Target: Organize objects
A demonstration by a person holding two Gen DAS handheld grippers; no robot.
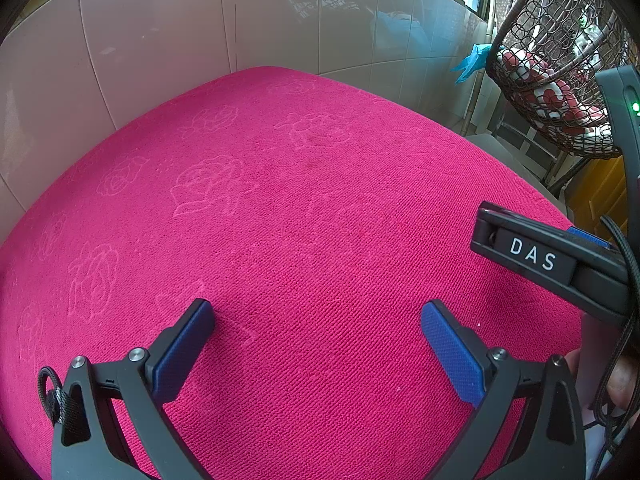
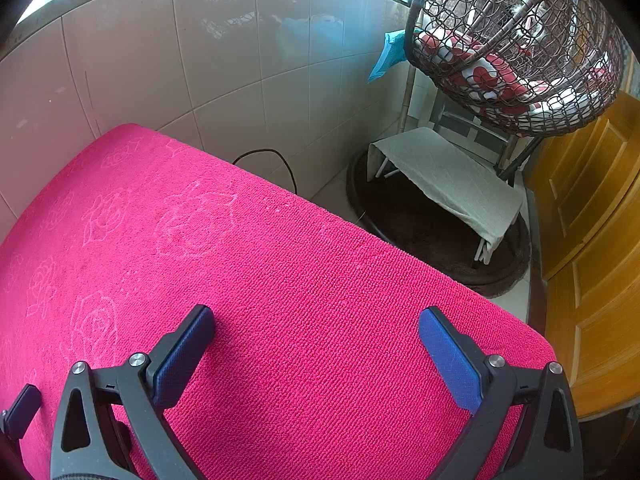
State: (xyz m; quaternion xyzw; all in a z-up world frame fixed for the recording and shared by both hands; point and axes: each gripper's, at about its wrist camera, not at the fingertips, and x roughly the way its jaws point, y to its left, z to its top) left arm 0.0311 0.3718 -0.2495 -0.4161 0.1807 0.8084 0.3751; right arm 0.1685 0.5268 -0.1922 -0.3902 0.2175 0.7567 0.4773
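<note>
1. While hovering low over the worktop, holding the left gripper with its blue-padded fingers wide apart and nothing between them.
2. Holding the right gripper the same way: fingers spread, gripping nothing, pointing across the worktop toward its far right edge.
3. Showing no task object in either view: nothing to organize lying on the visible worktop, so impossible to tell which way it lies or how its long axis runs.
4. Working close together, with the right gripper's black body, lettered "DAS" in white, entering the left wrist view from the right edge; judging neither hand nearer to anything until an object shows.
5. Covering the worktop, a bright pink cloth: towel-like looped weave, lying flat and unwrinkled, with faint paler rose outlines across it.
6. Backing the worktop, a tiled wall of large glossy beige squares, with a thin dark cable looping up behind the far edge.
7. Standing beyond the right edge:
   - a hanging wicker chair, egg-shaped and open-weave, holding a red and white cushion;
   - a low stool draped in white cloth;
   - an orange-brown panelled wooden door.
8. Judging the coming move: probably swinging one gripper round to bring the objects into view before any reaching.
</note>
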